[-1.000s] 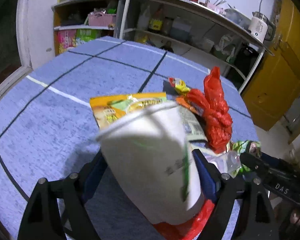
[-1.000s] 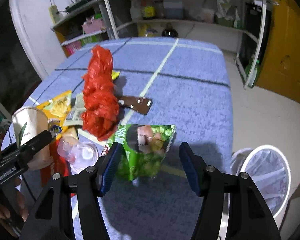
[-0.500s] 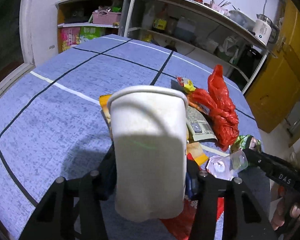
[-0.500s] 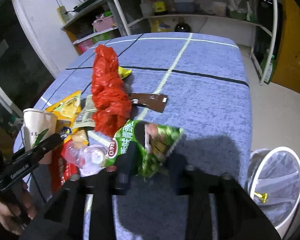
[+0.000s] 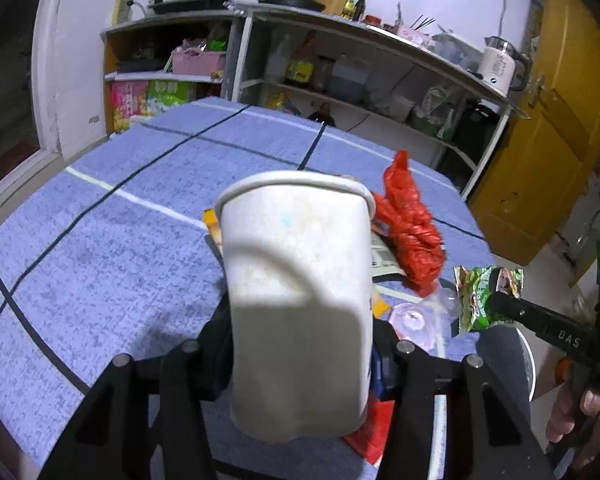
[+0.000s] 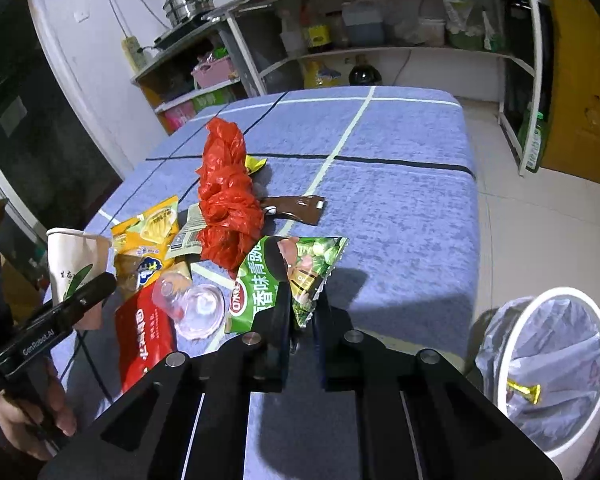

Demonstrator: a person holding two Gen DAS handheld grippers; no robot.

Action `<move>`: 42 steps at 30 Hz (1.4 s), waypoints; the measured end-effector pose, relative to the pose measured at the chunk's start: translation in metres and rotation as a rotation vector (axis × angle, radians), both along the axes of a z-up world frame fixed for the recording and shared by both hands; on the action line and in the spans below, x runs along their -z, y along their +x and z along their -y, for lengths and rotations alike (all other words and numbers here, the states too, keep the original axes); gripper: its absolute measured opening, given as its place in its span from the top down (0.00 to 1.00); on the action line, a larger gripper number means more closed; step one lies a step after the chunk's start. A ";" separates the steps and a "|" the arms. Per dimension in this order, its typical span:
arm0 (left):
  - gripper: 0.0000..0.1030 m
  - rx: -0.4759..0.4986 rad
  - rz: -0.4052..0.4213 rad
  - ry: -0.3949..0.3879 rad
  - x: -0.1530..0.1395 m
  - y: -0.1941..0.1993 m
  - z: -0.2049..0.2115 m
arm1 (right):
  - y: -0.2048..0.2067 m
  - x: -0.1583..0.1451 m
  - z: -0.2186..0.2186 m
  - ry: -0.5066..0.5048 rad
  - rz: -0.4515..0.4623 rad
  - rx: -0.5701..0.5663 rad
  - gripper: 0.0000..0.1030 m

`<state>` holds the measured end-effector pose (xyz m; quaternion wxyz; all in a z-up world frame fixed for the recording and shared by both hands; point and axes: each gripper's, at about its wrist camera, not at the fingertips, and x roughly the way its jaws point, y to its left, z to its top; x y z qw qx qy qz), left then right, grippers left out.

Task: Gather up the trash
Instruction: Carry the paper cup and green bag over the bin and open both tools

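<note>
My left gripper (image 5: 300,356) is shut on a white paper cup (image 5: 300,300) and holds it upright above the blue table; the cup also shows in the right wrist view (image 6: 74,268). My right gripper (image 6: 302,312) is shut on a green snack bag (image 6: 296,276), lifted at one end off the table. The bag also shows in the left wrist view (image 5: 486,296). A crumpled red plastic bag (image 6: 226,200), a yellow snack bag (image 6: 150,236), a red packet (image 6: 142,344), a clear plastic cup (image 6: 192,304) and a brown wrapper (image 6: 296,208) lie on the table.
A white bin (image 6: 552,364) with a clear liner stands on the floor right of the table (image 6: 400,200); a yellow wrapper (image 6: 522,390) lies in it. Kitchen shelves (image 6: 380,32) stand behind the table. A yellow door (image 5: 548,140) is at the right.
My right gripper closed on the green snack bag and raised its end. My left gripper lifted the paper cup upright and higher above the table.
</note>
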<state>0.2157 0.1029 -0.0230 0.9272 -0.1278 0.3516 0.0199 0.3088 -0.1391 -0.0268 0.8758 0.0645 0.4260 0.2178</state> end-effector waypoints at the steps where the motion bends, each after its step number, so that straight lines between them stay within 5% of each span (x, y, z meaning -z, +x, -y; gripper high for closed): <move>1: 0.48 0.009 0.012 0.006 -0.003 -0.002 0.003 | -0.003 -0.001 0.004 0.005 0.003 0.005 0.90; 11: 0.48 0.170 0.100 0.018 -0.038 -0.011 0.059 | -0.036 -0.020 0.064 0.029 0.053 0.089 0.90; 23: 0.48 0.453 0.078 0.005 -0.048 0.015 0.185 | -0.062 -0.017 0.181 0.043 0.047 0.282 0.90; 32: 0.47 0.612 -0.017 -0.036 -0.032 0.039 0.281 | -0.072 0.005 0.256 0.039 0.008 0.412 0.90; 42: 0.46 0.662 -0.172 -0.027 0.011 0.068 0.364 | -0.057 0.044 0.297 0.032 -0.072 0.469 0.90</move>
